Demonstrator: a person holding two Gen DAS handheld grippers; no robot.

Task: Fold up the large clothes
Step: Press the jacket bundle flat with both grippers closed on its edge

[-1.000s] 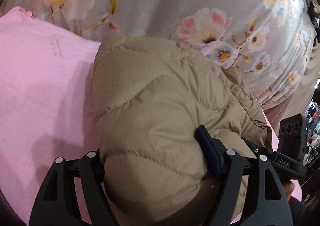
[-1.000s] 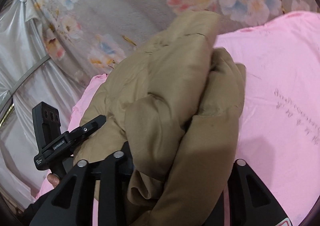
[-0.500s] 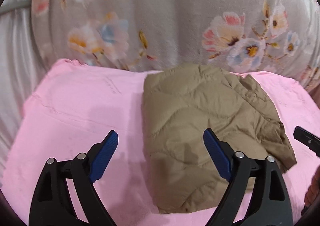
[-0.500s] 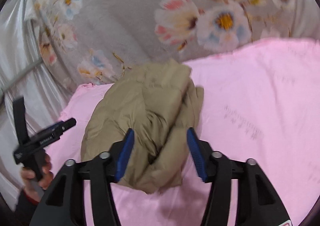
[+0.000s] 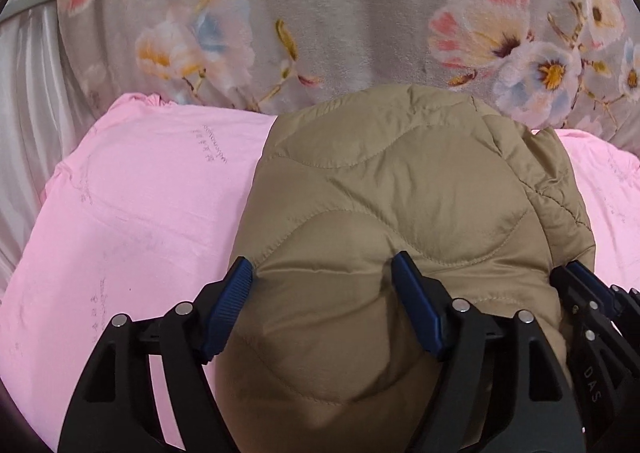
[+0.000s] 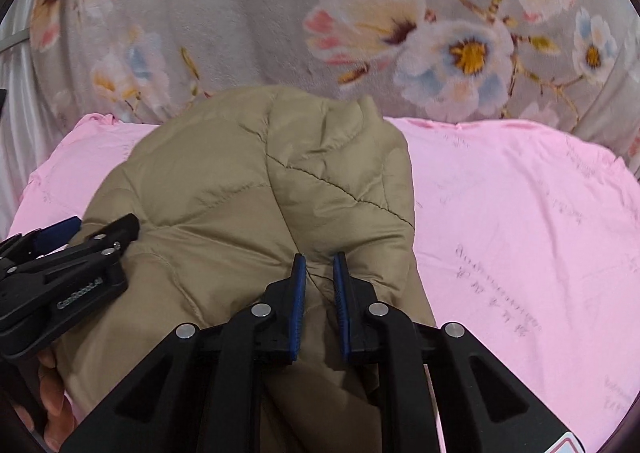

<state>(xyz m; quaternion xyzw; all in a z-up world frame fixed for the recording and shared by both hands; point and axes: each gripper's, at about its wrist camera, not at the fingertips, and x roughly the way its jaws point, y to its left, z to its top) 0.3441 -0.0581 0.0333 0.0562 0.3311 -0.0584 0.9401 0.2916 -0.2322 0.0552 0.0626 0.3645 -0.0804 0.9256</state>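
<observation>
A folded tan quilted jacket (image 5: 396,205) lies on a pink sheet (image 5: 152,197); it also shows in the right wrist view (image 6: 256,193). My left gripper (image 5: 324,277) straddles the jacket's near left part, its jaws wide and pressed around a puffy bulge of it. My right gripper (image 6: 319,269) is nearly closed, pinching a fold of the jacket's near right edge. The left gripper also shows in the right wrist view (image 6: 80,249), and the right gripper in the left wrist view (image 5: 588,293).
A grey floral blanket (image 5: 360,13) rises behind the pink sheet, also in the right wrist view (image 6: 280,13). A pale satin curtain (image 5: 24,93) hangs at far left. Bare pink sheet (image 6: 520,213) lies right of the jacket.
Both grippers had let go and pulled back half a second ago. Now both have moved in onto the jacket again, the right one closing on a fold.
</observation>
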